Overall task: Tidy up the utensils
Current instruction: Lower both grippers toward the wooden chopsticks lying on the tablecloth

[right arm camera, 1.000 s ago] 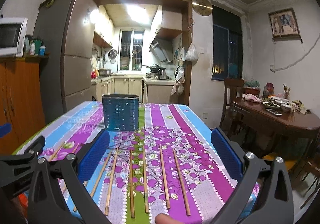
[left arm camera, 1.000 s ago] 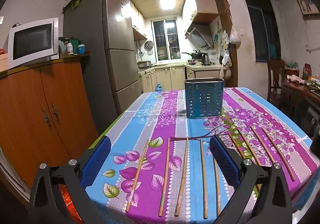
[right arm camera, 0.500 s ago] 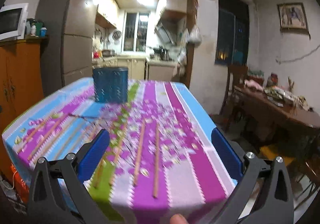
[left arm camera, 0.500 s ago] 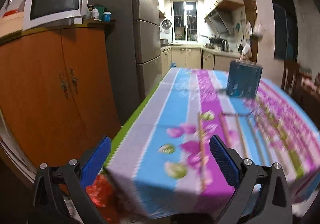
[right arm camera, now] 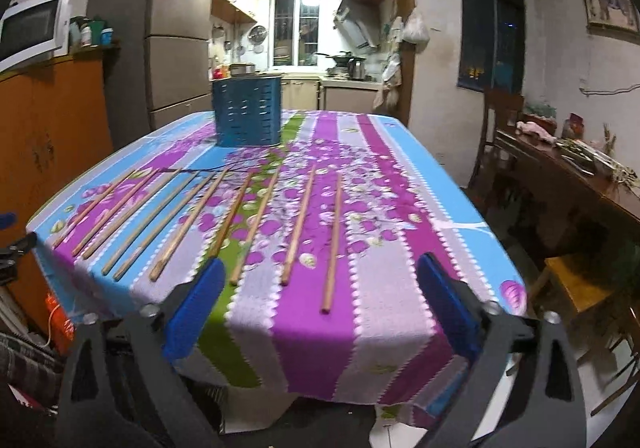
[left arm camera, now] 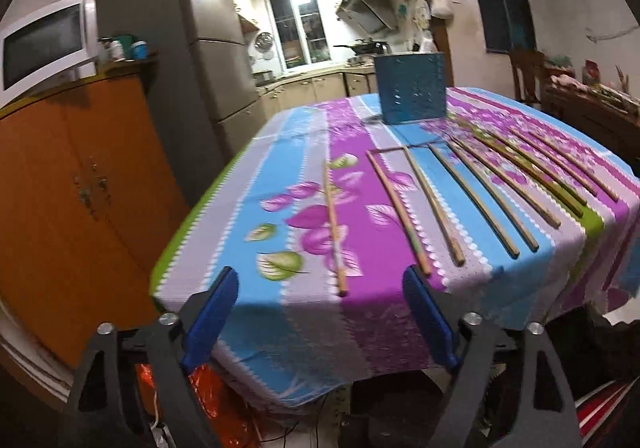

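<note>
Several wooden chopsticks (left arm camera: 448, 203) lie side by side on the flowered tablecloth, pointing away from me; they also show in the right wrist view (right arm camera: 240, 219). A blue perforated utensil holder (left arm camera: 412, 93) stands upright at the far end of the table, also seen in the right wrist view (right arm camera: 247, 115). My left gripper (left arm camera: 320, 312) is open and empty, just off the table's near edge, in line with the leftmost chopstick (left arm camera: 333, 226). My right gripper (right arm camera: 320, 300) is open and empty at the near edge, with the rightmost chopstick (right arm camera: 333, 244) between its jaws' line.
The table (left arm camera: 280, 175) has a striped purple and blue cloth hanging over its edge. An orange cabinet (left arm camera: 68, 187) with a microwave (left arm camera: 44, 41) stands to the left, a grey fridge (left arm camera: 192, 47) behind it. A dark side table (right arm camera: 572, 183) and chairs stand to the right.
Both grippers have pulled back from over the table to beyond its near edge. The left view swung left and then back towards the chopsticks. Chopsticks and holder have not moved.
</note>
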A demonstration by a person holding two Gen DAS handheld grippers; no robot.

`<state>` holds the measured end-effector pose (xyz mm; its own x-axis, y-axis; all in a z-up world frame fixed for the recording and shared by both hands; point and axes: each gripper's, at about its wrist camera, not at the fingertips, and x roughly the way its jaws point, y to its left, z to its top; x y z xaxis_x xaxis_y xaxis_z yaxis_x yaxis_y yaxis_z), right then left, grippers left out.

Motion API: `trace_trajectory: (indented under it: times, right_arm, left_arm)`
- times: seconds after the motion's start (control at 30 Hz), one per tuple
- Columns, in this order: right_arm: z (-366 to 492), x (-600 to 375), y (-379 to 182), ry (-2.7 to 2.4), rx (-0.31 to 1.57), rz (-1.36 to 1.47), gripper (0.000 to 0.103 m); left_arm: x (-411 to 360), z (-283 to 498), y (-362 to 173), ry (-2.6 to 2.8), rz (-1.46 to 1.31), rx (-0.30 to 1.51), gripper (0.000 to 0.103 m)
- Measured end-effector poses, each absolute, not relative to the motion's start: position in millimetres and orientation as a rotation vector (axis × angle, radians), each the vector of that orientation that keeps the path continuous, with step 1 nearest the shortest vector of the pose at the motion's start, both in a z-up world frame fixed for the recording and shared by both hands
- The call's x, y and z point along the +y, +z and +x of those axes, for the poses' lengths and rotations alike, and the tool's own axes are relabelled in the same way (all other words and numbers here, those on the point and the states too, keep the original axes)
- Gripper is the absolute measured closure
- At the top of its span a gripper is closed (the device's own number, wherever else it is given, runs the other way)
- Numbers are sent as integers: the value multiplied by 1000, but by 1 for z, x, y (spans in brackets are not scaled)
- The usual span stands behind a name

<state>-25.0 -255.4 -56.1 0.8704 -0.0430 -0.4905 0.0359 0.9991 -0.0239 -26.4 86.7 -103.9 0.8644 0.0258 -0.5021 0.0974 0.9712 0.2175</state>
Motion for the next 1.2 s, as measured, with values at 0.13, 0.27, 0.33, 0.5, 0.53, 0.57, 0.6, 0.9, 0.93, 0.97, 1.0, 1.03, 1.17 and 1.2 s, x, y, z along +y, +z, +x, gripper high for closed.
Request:
trace_trajectory:
  times: [0.13,0.27,0.33,0.5,0.53,0.57,0.6,0.9,0.93,0.97,1.0,1.03,1.17,1.2]
  right_arm:
    - [-21,-248,-63,-10,536,-28,39]
    - [-18,-242,-65,14,546,-32,41]
    - [-19,-240,-65,21,539,-38,41]
    - [-20,-239,-67,29,538,-55,44]
    - [-19,-239,-67,31,542,-55,47]
    - [-19,-240,-68,34,545,-55,48]
    - [-18,-239,-69,39,549,-56,52]
    - [-15,-218,-78,70,557,-113,78]
    - [-13,-218,-80,61,558,-107,78]
    - [-11,-219,-81,59,561,-102,78]
    - [-9,-219,-83,62,564,-95,81]
    - [-6,-217,-84,67,568,-95,83]
    - [2,-205,-90,83,571,-133,87]
    - [5,-205,-91,86,575,-131,87]
  left_arm:
    - [74,-17,-110,-84,246,543,41]
    - [48,-14,-107,-184,286,512,47]
    - [42,-6,-111,-206,290,536,52]
    - [38,4,-128,-226,269,596,69]
    - [40,6,-130,-228,263,603,73]
    - [41,6,-130,-240,249,602,79]
    - [42,7,-131,-251,234,603,80]
    - [43,4,-135,-265,164,575,94]
    - [44,4,-135,-266,159,573,95]
    - [44,4,-135,-267,157,571,95]
    - [44,4,-135,-266,156,567,95]
    - [44,4,-136,-266,156,564,95]
    - [41,1,-136,-262,176,552,95]
    - [41,0,-136,-260,178,550,95]
